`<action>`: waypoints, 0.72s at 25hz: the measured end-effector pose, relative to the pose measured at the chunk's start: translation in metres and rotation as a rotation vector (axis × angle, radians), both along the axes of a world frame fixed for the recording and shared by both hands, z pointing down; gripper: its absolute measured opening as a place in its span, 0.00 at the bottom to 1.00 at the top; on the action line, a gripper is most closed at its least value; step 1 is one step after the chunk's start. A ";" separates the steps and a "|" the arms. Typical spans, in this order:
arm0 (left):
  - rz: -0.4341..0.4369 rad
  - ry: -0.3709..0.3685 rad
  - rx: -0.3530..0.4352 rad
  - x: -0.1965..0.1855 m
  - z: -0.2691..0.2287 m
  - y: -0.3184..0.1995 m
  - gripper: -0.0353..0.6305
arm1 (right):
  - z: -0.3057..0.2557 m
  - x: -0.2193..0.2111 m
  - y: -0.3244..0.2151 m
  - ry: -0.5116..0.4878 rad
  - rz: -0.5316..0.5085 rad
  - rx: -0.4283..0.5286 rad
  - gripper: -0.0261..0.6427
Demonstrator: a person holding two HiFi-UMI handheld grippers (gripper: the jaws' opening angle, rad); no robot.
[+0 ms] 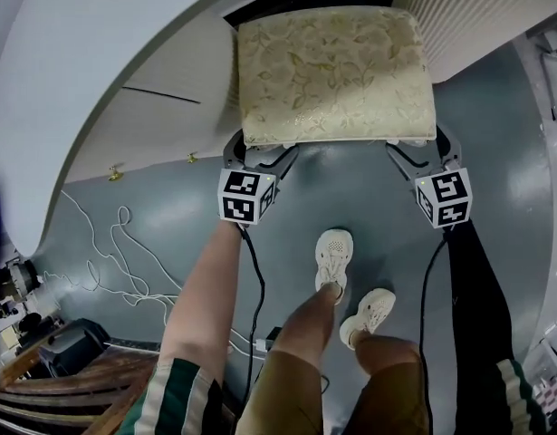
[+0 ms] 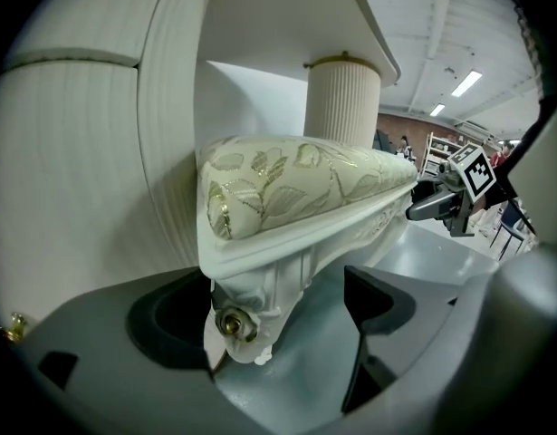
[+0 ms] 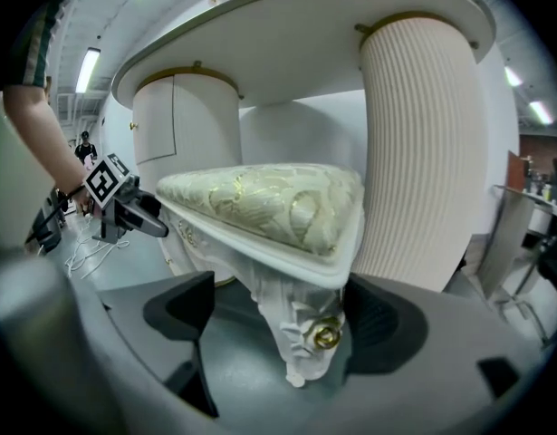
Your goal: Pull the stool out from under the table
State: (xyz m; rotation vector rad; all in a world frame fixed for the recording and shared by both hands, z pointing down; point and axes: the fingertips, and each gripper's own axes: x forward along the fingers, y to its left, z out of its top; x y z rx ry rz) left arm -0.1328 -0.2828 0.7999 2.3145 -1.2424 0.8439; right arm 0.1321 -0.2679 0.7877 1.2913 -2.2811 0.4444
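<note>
The stool (image 1: 332,71) has a cream leaf-patterned cushion and white carved legs, and its back part sits under the white curved table (image 1: 124,53). My left gripper (image 1: 260,157) is at the stool's front left corner, just below the seat. In the left gripper view the carved leg (image 2: 251,306) stands between the open jaws of the left gripper (image 2: 280,311), close to the left one. My right gripper (image 1: 423,152) is at the front right corner. There the other leg (image 3: 301,324) stands between the wide open jaws of the right gripper (image 3: 280,320), nearer the right one.
A ribbed white column (image 3: 423,152) of the table stands right behind the stool. The person's shoes (image 1: 334,256) are on the grey floor just in front of it. A white cable (image 1: 115,261) trails at the left, and wooden furniture (image 1: 43,388) fills the bottom left.
</note>
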 end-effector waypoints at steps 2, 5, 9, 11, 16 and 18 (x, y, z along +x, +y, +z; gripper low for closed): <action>-0.011 0.003 -0.012 0.001 0.003 -0.006 0.71 | 0.003 -0.001 -0.002 0.005 -0.003 -0.007 0.73; -0.016 -0.003 -0.037 0.007 0.011 -0.016 0.72 | 0.010 0.002 -0.009 0.016 0.009 -0.037 0.72; -0.020 -0.063 -0.039 0.004 0.017 -0.020 0.73 | 0.018 0.004 -0.012 0.052 0.006 -0.048 0.65; -0.013 -0.088 -0.060 0.002 0.018 -0.018 0.70 | 0.019 0.006 -0.012 0.061 -0.002 -0.050 0.62; -0.003 -0.108 -0.108 0.001 0.014 -0.014 0.68 | 0.016 0.008 -0.010 0.076 -0.017 -0.085 0.60; 0.007 -0.116 -0.123 0.000 0.013 -0.012 0.67 | 0.015 0.008 -0.010 0.081 -0.025 -0.101 0.60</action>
